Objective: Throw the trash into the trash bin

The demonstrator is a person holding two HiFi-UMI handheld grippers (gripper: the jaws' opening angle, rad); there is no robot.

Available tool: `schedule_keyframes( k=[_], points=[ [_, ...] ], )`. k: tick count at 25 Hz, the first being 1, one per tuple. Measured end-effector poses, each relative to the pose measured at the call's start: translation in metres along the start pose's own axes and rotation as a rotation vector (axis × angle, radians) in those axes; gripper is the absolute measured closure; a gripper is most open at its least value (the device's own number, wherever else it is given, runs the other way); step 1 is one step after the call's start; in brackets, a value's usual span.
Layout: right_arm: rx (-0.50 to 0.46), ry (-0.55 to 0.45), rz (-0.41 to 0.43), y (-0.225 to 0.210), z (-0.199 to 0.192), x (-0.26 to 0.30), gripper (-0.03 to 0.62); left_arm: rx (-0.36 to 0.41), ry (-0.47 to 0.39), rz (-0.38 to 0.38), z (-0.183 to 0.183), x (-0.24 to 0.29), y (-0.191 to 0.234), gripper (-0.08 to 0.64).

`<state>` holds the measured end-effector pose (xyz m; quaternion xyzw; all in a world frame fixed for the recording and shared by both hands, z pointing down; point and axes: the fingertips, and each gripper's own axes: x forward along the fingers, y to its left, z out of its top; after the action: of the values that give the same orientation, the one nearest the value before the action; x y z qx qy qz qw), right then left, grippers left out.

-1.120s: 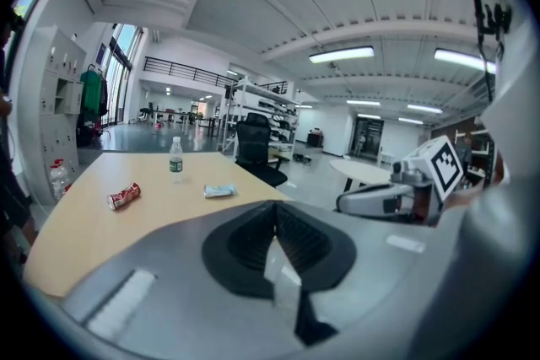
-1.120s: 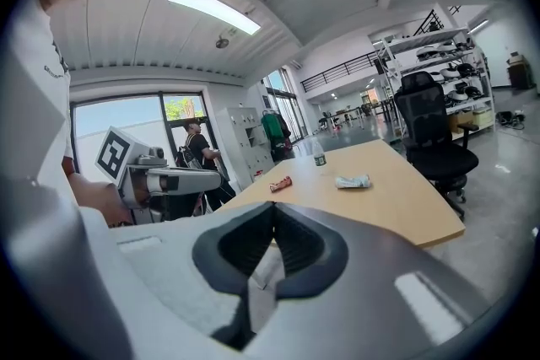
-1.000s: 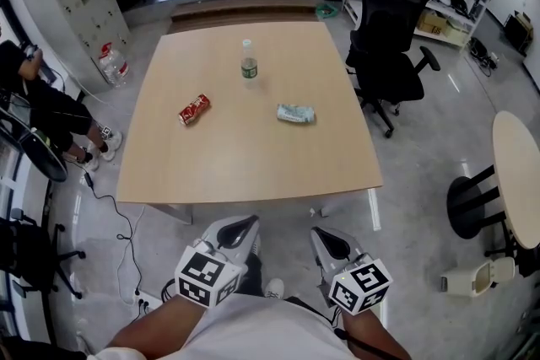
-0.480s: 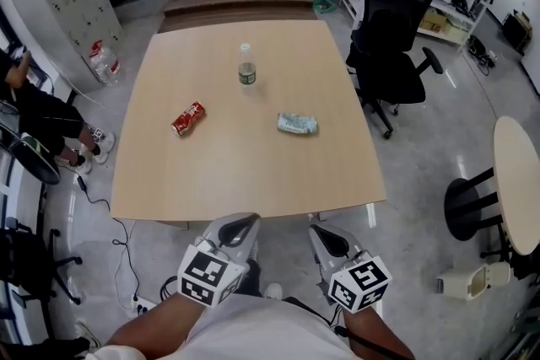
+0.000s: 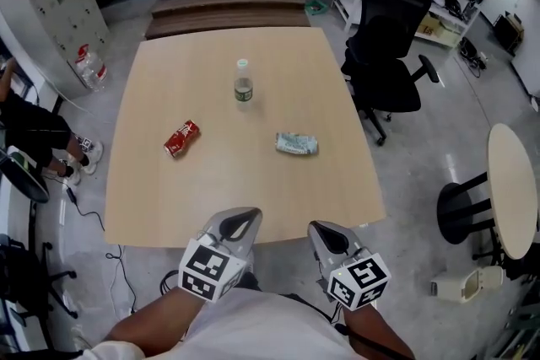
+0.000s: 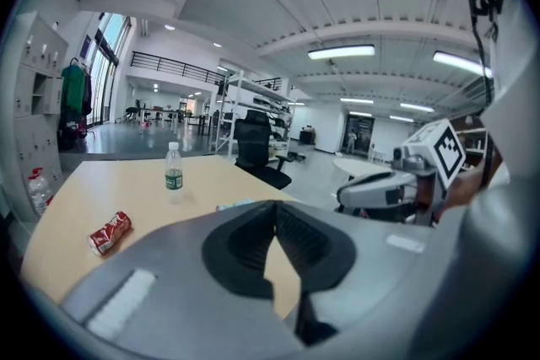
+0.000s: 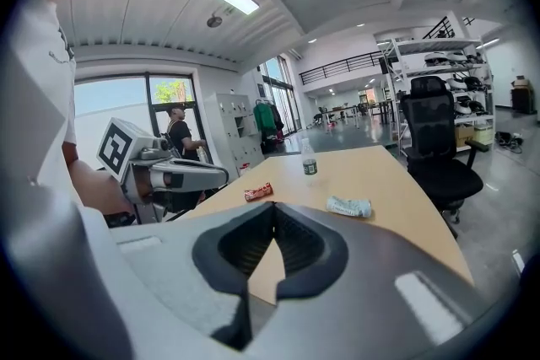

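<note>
On the wooden table (image 5: 236, 190) lie a red snack wrapper (image 5: 181, 137) at the left and a crumpled pale wrapper (image 5: 296, 144) at the right. A small plastic bottle (image 5: 243, 84) stands upright farther back. My left gripper (image 5: 245, 217) and right gripper (image 5: 323, 230) hover side by side at the table's near edge, both shut and empty. In the left gripper view the gripper (image 6: 275, 202) points over the table at the red wrapper (image 6: 110, 233) and the bottle (image 6: 173, 173). The right gripper (image 7: 273, 205) faces the pale wrapper (image 7: 349, 206).
A small white trash bin (image 5: 460, 285) sits on the floor at the lower right, beside a round table (image 5: 515, 181). A black office chair (image 5: 388, 38) stands at the table's right side. A person (image 5: 29, 131) sits at the left, with cables on the floor nearby.
Both grippers have moved forward together, from over the floor to the table's near edge. The table and its objects now sit closer and lower in the head view.
</note>
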<state>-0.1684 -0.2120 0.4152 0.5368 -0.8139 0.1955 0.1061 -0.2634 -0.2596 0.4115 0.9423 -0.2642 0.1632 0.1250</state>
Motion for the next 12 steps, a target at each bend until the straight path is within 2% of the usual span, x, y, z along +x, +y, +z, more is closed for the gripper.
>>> schedule_keyframes(
  k=[8, 12],
  points=[
    [-0.081, 0.052, -0.045, -0.012, 0.007, 0.05, 0.591, 0.03, 0.018, -0.028, 0.006, 0.023, 0.041, 0.551],
    [-0.136, 0.09, -0.075, -0.019, 0.009, 0.071, 0.591, 0.035, 0.046, -0.08, 0.002, 0.03, 0.048, 0.551]
  ],
)
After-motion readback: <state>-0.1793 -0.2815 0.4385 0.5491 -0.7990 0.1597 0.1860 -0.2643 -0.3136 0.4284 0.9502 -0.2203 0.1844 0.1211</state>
